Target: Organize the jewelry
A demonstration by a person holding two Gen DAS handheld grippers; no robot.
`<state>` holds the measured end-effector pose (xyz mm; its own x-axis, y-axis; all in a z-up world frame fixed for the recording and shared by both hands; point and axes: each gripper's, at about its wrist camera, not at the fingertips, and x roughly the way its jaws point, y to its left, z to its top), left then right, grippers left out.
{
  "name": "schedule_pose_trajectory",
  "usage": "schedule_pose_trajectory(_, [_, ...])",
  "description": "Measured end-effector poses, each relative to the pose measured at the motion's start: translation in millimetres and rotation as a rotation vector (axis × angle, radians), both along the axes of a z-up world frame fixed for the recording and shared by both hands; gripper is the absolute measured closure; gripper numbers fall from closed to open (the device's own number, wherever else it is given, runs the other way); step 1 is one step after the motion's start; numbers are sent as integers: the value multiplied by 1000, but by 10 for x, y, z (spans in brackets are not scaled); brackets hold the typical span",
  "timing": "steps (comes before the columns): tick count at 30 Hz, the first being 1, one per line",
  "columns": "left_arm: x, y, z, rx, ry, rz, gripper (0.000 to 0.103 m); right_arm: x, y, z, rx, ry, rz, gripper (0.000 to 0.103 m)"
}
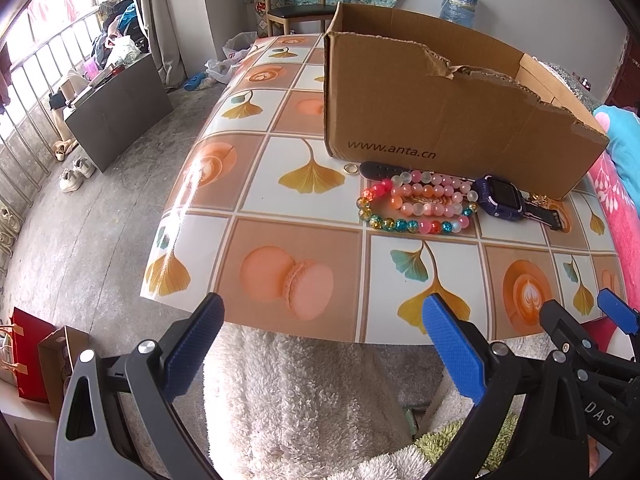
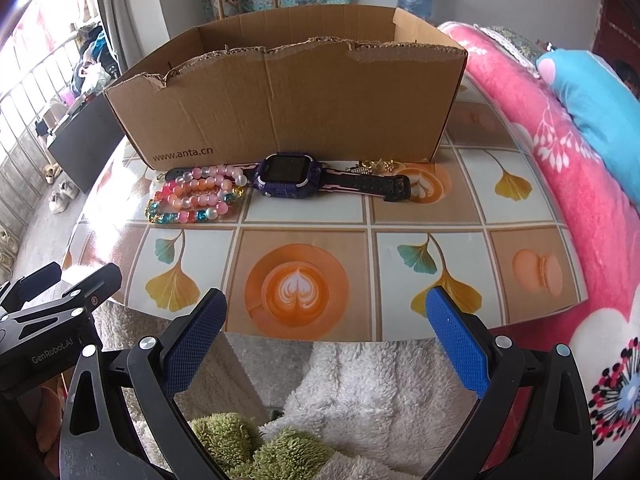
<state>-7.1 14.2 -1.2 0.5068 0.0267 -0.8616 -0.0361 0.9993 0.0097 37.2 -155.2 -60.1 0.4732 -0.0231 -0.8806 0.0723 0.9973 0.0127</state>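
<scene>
A torn cardboard box [image 1: 440, 120] [image 2: 288, 104] stands on the patterned table. In front of it lie bead bracelets [image 1: 420, 204] [image 2: 196, 196], pink and multicoloured, a purple smartwatch [image 1: 502, 196] [image 2: 290, 174] with a black strap, a small gold ring [image 1: 352, 168] and some gold trinkets [image 2: 378, 166]. My left gripper [image 1: 324, 320] is open at the table's near edge, well short of the jewelry. My right gripper [image 2: 326, 316] is open too, near the same edge, facing the watch. Neither holds anything. The right gripper's blue fingertips [image 1: 618, 310] show at the lower right of the left wrist view.
A fluffy white garment [image 1: 304, 400] lies under both grippers. A pink floral blanket [image 2: 560, 160] and a blue pillow [image 2: 600, 108] border the table's right side. A wooden chair [image 1: 296, 4] stands behind the table. Shoes [image 1: 76, 174] and a dark panel [image 1: 120, 116] sit on the floor at left.
</scene>
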Motion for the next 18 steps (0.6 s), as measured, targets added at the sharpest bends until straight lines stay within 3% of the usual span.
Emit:
schedule_pose_trajectory(11, [23, -24, -25, 6, 5, -4, 6, 38, -43, -39, -17, 11, -13, 7])
schedule_pose_trajectory(18, [208, -83, -274, 43, 63, -49, 6, 160, -125, -168, -23, 25, -3, 7])
